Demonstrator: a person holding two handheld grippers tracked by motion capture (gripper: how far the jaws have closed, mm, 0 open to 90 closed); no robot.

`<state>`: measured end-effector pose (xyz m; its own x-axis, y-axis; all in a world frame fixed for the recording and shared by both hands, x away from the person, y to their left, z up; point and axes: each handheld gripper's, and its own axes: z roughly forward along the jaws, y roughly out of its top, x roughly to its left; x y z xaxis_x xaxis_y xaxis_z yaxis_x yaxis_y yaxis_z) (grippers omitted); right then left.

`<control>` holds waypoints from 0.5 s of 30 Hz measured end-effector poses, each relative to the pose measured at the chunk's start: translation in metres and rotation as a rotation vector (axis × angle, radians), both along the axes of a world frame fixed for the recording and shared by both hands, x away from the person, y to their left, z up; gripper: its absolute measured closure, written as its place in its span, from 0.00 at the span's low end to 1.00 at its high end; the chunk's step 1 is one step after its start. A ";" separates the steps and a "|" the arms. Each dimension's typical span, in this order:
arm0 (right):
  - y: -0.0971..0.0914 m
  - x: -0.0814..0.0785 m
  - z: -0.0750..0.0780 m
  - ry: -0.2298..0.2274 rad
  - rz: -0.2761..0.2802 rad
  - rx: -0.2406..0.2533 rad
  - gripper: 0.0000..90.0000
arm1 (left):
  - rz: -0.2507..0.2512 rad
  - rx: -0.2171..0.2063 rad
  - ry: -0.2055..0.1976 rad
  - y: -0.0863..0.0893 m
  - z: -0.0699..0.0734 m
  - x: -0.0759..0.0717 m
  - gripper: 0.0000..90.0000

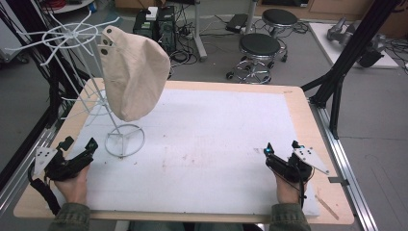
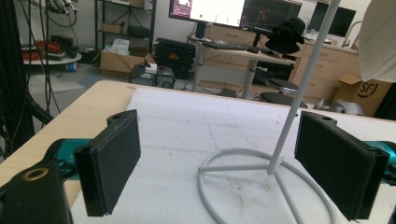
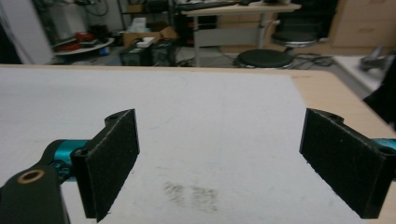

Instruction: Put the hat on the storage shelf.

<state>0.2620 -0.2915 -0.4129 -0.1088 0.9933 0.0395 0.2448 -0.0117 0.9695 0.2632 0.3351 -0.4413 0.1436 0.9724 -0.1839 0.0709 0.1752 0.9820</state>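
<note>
At the near edge of the table, two hands come in from the bottom of the high view, each holding a gripper low over the white mat. The left hand holds the left gripper at the mat's near left corner, and its jaws are spread wide with nothing between them. In the left gripper view the same gripper looks over the ring base of the stand, which lies just ahead of the two black pads and is touched by neither. The right hand holds the right gripper near the mat's right side, well apart from the other. Its jaws are also released and empty. In the right gripper view that gripper faces bare mat with a faint dark smudge just in front of it.

Farther in, on the left part of the mat, stands a white wire stand: a round ring base, a thin pole leaning up and back, and spoked wire arms at two heights. A cream fabric cap hangs on the stand's upper part, drooping down beside the pole, clear of the mat.

Beyond the table's far edge are two black round stools, computer boxes with tangled cables on the grey floor, and a black frame leg at the right.
</note>
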 end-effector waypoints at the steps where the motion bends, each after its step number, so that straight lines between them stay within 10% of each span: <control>1: 0.000 0.000 0.000 -0.006 -0.013 0.003 0.12 | -0.001 -0.002 0.000 0.000 0.000 0.000 0.16; 15: -0.002 -0.002 -0.001 0.009 -0.014 0.002 0.12 | -0.002 0.000 0.003 -0.001 0.000 -0.002 0.16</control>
<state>0.2599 -0.2937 -0.4137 -0.0945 0.9946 0.0421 0.2533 -0.0169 0.9673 0.2617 0.3344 -0.4413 0.1448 0.9721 -0.1843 0.0746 0.1750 0.9817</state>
